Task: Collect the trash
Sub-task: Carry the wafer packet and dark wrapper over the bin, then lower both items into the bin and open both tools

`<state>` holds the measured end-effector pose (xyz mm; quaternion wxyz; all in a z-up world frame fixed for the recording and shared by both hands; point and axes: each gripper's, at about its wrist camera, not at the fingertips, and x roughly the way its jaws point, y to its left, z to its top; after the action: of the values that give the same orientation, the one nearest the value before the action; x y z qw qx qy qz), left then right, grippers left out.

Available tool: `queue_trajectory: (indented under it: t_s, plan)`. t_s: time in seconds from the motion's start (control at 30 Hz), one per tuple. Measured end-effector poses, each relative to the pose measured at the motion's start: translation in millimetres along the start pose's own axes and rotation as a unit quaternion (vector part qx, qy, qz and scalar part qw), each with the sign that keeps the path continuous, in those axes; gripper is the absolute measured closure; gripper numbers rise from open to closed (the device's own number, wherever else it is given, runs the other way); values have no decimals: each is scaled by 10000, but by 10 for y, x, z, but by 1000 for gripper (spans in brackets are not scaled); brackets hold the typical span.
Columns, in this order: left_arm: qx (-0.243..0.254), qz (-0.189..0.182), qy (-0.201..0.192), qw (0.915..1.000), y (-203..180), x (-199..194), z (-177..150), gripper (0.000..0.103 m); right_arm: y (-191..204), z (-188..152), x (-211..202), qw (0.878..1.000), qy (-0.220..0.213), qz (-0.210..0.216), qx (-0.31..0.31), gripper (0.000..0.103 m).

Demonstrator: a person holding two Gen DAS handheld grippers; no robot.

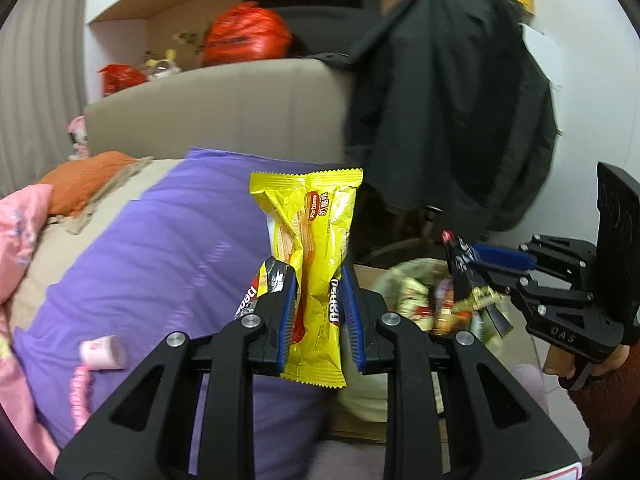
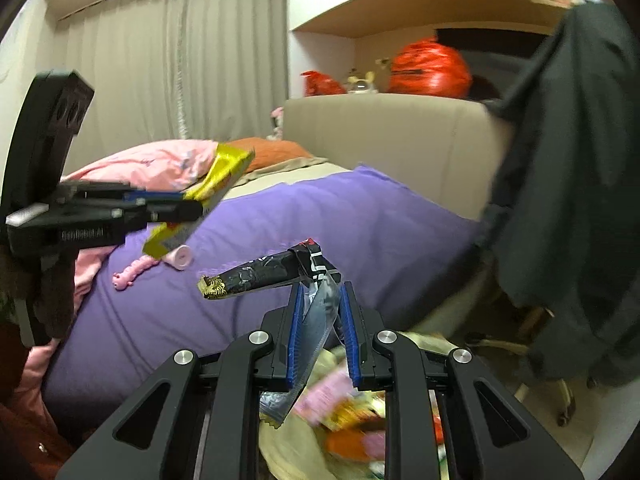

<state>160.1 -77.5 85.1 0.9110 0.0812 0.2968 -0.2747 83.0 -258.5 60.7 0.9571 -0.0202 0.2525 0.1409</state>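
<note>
A bedroom, seen from two hand-held grippers. The largest thing is a bed with a purple blanket spread across it, a pink quilt bunched at the far side and a beige headboard behind. A dark jacket hangs over a chair beside the bed.

Below and just beside the bed stands a trash bag set in a cardboard box, already holding a blurred heap of colourful wrappers, so part of the collecting appears done.

The left gripper is clamped on a yellow wafer wrapper, which stands upright between its blue pads, with a second, dark-printed wrapper seemingly pinched alongside it, though the overlap makes that hard to confirm. It hangs over the edge of the bed, near the bag.

The right gripper is closed on a black snack wrapper, whose long end juts out to the left, with a silvery flap hanging between the jaws. It hovers directly above the bag's mouth.

Neither wrapper has been dropped yet. Still lying on the purple blanket are a small pink cylinder and a pink beaded strap next to it; whether these count as trash cannot be told.
</note>
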Motion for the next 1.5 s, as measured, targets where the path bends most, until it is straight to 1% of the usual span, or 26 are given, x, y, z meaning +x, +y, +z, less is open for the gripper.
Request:
queue_trajectory:
  t_s: [0.03, 0.1, 0.17, 0.23, 0.37, 0.53, 0.63, 0.73, 0.87, 0.93, 1.07, 1.23, 1.5]
  plan:
    - [36, -78, 35, 10000, -126, 46, -17, 81, -118, -66, -76, 9999, 16, -107, 98, 84]
    - [98, -242, 112, 9996, -375, 146, -51, 81, -233, -145, -139, 9996, 67, -235, 165, 84]
    - [148, -368, 193, 9990, -550, 237, -93, 81, -383, -252, -214, 9988, 153, -376, 257, 84]
    - [192, -462, 269, 9984, -699, 317, -124, 81, -490, -354, -279, 9983, 220, -424, 334, 84]
    - [271, -568, 416, 9972, -891, 467, -176, 81, -652, -519, -321, 9973, 352, -512, 397, 84]
    - [336, -659, 581, 9956, -1038, 663, -213, 81, -818, -667, -208, 9957, 571, -520, 510, 84]
    - [295, -754, 740, 9940, -1043, 817, -244, 81, -876, -744, -116, 9946, 716, -526, 536, 84]
    - [175, -931, 958, 9909, -985, 1025, -308, 81, -958, -815, -8, 9930, 867, -547, 586, 84]
    - [-111, -1248, 1373, 9826, -920, 1395, -441, 81, -1029, -894, 133, 9902, 1091, -557, 676, 84]
    - [-146, -1267, 1590, 9790, -911, 1593, -521, 81, -1048, -936, 204, 9892, 1199, -533, 654, 84]
    - [-139, -1172, 1946, 9738, -876, 1913, -670, 83, -1016, -949, 369, 9879, 1392, -506, 464, 84]
    - [-198, -1285, 2110, 9688, -855, 2082, -764, 84, -1033, -948, 545, 9858, 1552, -494, 407, 84]
    - [-264, -1459, 2084, 9667, -780, 2126, -761, 85, -1078, -942, 646, 9843, 1649, -425, 467, 84]
